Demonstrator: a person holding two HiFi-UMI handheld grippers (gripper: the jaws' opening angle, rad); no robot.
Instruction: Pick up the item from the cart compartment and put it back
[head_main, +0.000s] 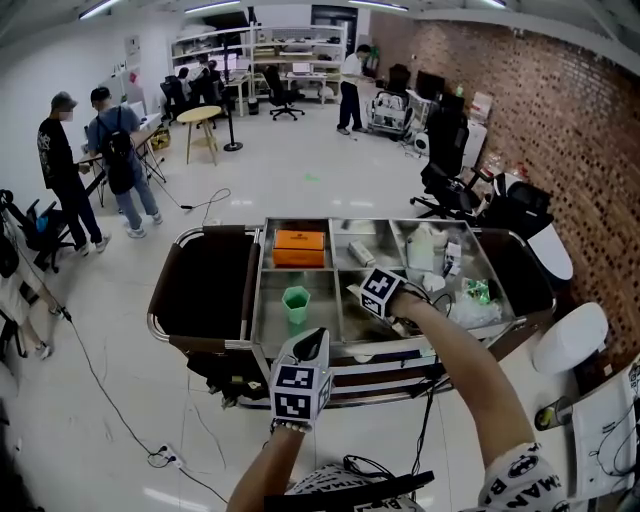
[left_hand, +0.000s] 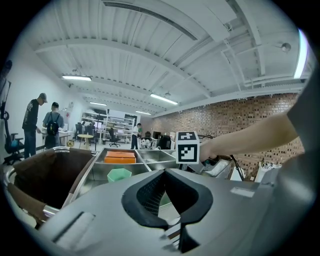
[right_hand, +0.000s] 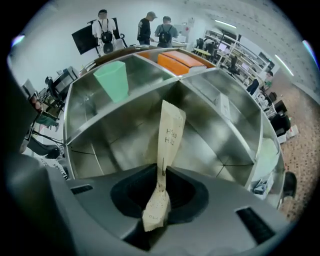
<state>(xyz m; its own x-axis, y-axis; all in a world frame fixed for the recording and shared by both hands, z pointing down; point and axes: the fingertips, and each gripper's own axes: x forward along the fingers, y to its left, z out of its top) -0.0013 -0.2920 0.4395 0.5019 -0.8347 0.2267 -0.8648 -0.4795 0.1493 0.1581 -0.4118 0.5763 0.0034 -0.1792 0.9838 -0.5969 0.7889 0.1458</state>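
A narrow beige paper sachet (right_hand: 169, 131) with dark print is pinched near one end by my right gripper (right_hand: 161, 172), which is shut on it. Its free end sticks out over the steel floor of the cart's near middle compartment (right_hand: 135, 140). In the head view the right gripper (head_main: 358, 291) hovers over that compartment of the steel cart (head_main: 340, 372). My left gripper (head_main: 312, 341) hangs at the cart's front rail, apart from the sachet. Its jaws meet at the tips with nothing between them, and the left gripper (left_hand: 164, 172) points along the cart.
A green cup (head_main: 296, 303) stands in the near left compartment, an orange box (head_main: 299, 247) behind it. Bottles and plastic-wrapped items (head_main: 445, 270) fill the right side. A dark brown bin (head_main: 205, 285) hangs on the cart's left end. People (head_main: 60, 170) and office chairs (head_main: 445, 150) stand around.
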